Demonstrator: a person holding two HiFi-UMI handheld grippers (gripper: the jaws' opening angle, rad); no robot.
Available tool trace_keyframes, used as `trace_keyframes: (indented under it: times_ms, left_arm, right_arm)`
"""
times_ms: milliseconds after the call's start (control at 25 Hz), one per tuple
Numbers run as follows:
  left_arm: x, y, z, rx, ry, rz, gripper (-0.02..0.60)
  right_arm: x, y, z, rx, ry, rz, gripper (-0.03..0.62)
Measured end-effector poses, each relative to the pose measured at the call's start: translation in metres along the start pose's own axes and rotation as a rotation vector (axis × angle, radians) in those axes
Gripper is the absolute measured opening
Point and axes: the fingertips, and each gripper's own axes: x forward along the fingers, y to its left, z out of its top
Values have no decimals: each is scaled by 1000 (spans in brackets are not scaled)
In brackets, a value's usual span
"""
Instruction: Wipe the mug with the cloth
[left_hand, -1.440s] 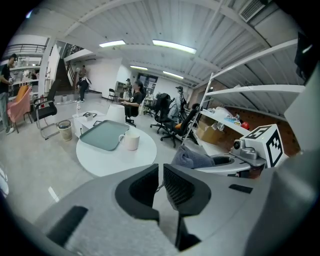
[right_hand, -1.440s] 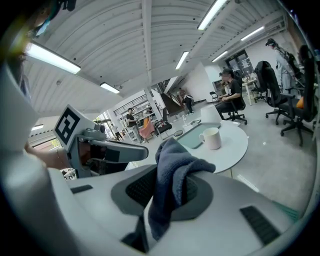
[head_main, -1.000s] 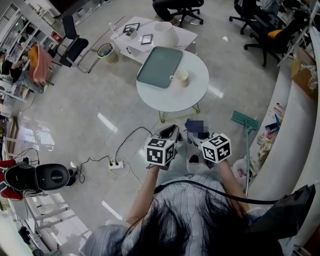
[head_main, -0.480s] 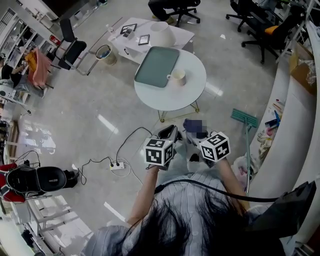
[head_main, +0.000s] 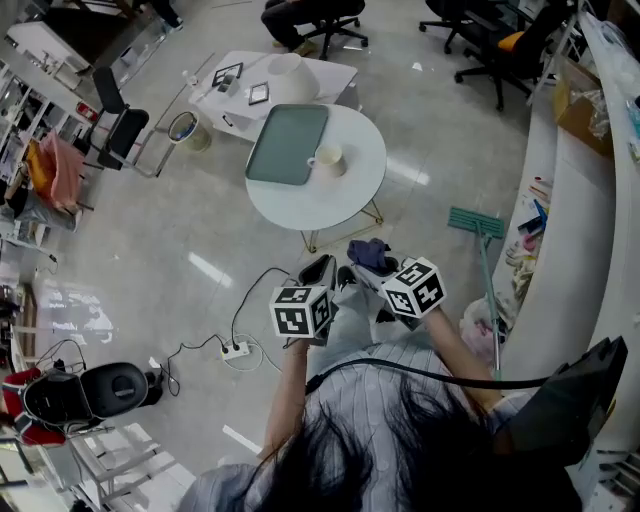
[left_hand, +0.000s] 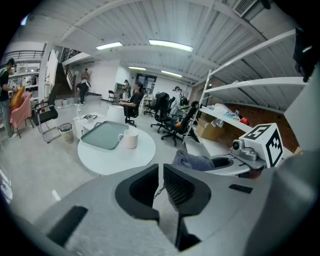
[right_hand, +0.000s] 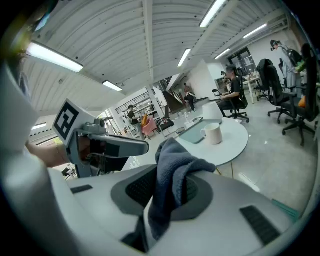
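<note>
Both sets of jaws are drawn in: on the left gripper (left_hand: 160, 172) they stand all but together with nothing between them, while on the right gripper (right_hand: 167, 189) they are clenched on the blue-grey cloth (right_hand: 175, 167), which bunches up over them. Outward at about 12 o'clock the mug (head_main: 327, 157) sits on the round white desk (head_main: 335, 203), well apart from both grippers, with the green tray (head_main: 285, 148) just beside it at 9 o'clock. Over the last second the desk has only slid toward 11 o'clock in the head view and the grippers look no nearer, so I judge the approach unfinished and wiping not begun.
</note>
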Motion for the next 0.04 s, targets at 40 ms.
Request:
trace_keyframes:
  times_ms: [40]
  left_arm:
    - [-4,6,0,-11,-7,15,44]
  right_arm:
    - [5,3,1,-10,8,14,80]
